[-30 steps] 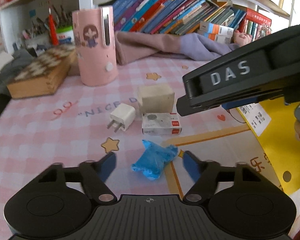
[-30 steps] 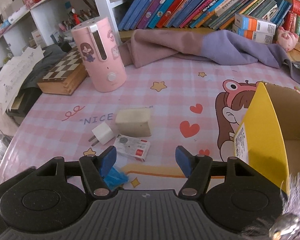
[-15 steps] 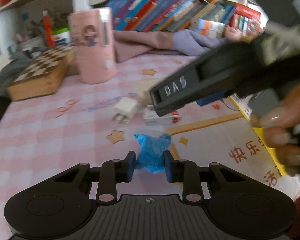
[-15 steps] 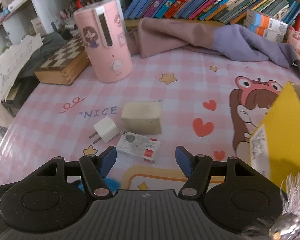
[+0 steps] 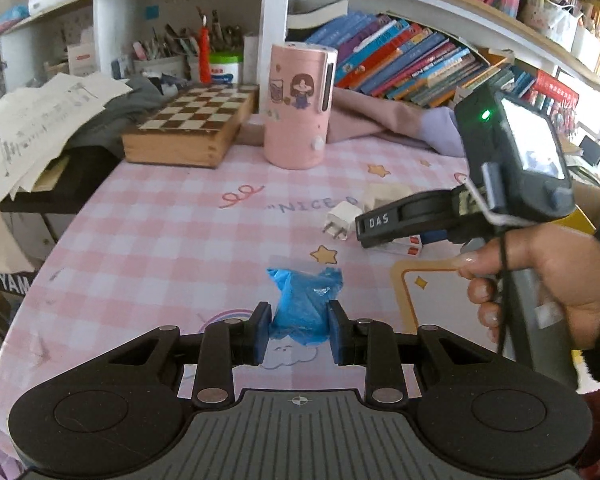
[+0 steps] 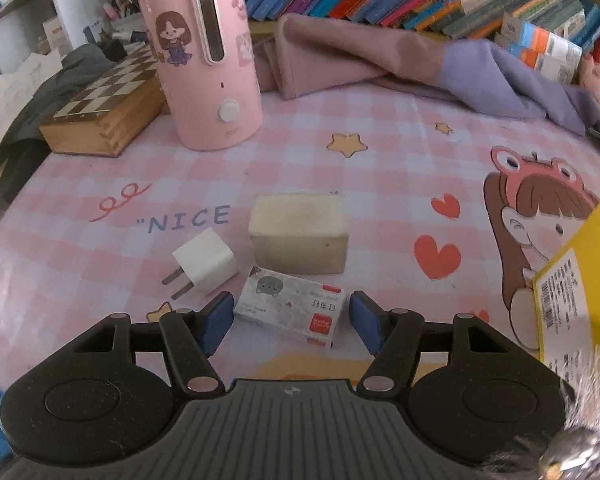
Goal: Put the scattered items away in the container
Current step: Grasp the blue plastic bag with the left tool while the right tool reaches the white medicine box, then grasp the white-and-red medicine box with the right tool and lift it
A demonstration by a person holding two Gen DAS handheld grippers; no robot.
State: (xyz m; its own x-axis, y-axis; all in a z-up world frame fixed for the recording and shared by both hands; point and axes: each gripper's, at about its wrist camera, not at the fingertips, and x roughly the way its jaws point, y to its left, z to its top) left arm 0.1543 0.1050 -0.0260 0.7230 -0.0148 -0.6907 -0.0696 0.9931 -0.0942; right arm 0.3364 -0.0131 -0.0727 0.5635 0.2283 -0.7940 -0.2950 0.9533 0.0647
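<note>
One crumpled blue plastic wad (image 5: 306,304) pinched soft and crinkly between nearly closed left gripper (image 5: 299,334) pads, clear of the checked cloth for carrying, while right gripper (image 6: 291,322) fingers, half open and closing, flank a flat glossy staple box (image 6: 291,310) lying between them, yellow cardboard container (image 6: 588,272) off beside the right finger

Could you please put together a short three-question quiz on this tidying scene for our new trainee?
1. True or false: the left gripper is shut on the blue bag.
2. Which item lies between the right gripper's fingers? A. the white charger B. the small staple box C. the beige block
3. Fill in: the box at the right edge of the right wrist view is coloured ____.

Key
1. True; its pads press on the bag.
2. B; the jaws are closing around it and do not yet touch it.
3. Yellow.
</note>
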